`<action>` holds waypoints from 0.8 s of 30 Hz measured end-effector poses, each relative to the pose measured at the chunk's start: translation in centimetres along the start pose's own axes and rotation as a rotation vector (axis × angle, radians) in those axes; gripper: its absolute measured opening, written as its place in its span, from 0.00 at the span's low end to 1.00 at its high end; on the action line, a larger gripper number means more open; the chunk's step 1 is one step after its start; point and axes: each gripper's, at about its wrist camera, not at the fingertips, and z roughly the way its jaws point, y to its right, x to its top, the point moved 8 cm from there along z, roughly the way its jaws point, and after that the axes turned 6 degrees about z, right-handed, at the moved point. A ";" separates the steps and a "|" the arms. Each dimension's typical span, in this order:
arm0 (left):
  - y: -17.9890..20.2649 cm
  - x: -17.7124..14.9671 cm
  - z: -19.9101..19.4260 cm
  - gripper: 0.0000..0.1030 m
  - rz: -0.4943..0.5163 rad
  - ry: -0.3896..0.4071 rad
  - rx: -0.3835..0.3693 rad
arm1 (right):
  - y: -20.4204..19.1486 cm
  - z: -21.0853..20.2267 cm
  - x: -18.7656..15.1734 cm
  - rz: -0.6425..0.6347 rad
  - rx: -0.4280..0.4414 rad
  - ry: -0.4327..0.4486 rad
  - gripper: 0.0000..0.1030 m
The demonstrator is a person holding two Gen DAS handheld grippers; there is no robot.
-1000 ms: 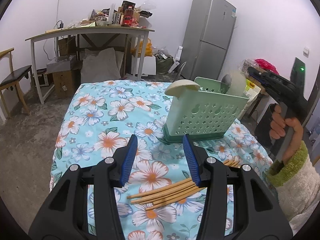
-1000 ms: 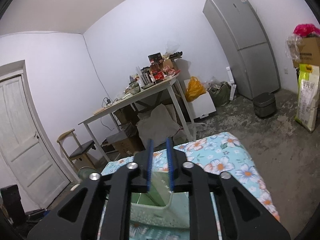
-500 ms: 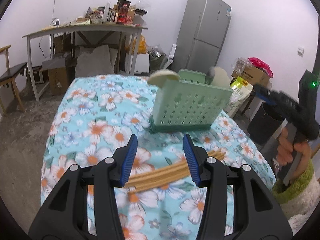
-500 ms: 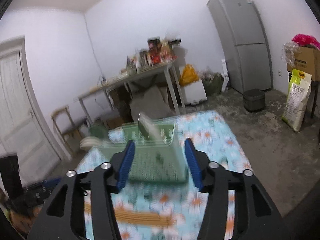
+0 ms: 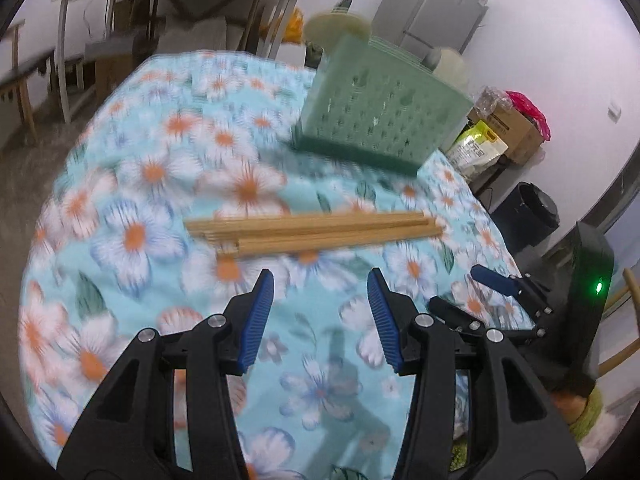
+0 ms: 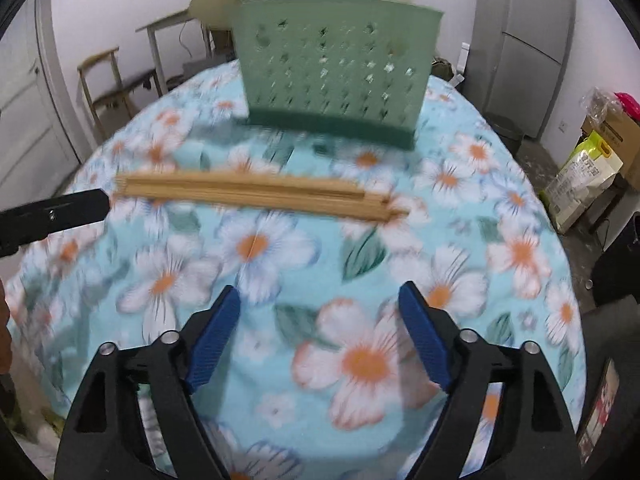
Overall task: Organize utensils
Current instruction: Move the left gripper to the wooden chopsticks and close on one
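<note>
On the floral tablecloth [image 5: 132, 240], the left gripper [image 5: 320, 284] hovers with its jaws apart and empty, just short of the bundle of wooden chopsticks [image 5: 316, 230]. The chopsticks lie flat in front of the green perforated utensil holder [image 5: 384, 116], not touching it. The right gripper [image 6: 320, 300] is likewise spread wide and empty, near the chopsticks.

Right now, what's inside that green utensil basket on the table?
A pale rounded utensil head and a greyish spoon-like one poke above the green basket. Its perforated wall hides their handles and anything lower inside. The chopsticks lie outside on the cloth.
</note>
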 end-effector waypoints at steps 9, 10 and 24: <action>-1.7 -1.7 2.0 0.43 -0.248 -0.022 -0.171 | 0.2 0.4 -1.4 0.074 -0.011 0.033 0.94; -2.0 -1.6 2.1 0.43 -0.287 -0.013 -0.199 | 0.2 0.4 -1.3 0.076 -0.012 0.039 0.94; -6.6 -0.6 3.9 0.12 -0.787 0.079 -0.407 | 0.2 0.5 -1.3 0.078 -0.016 0.072 0.94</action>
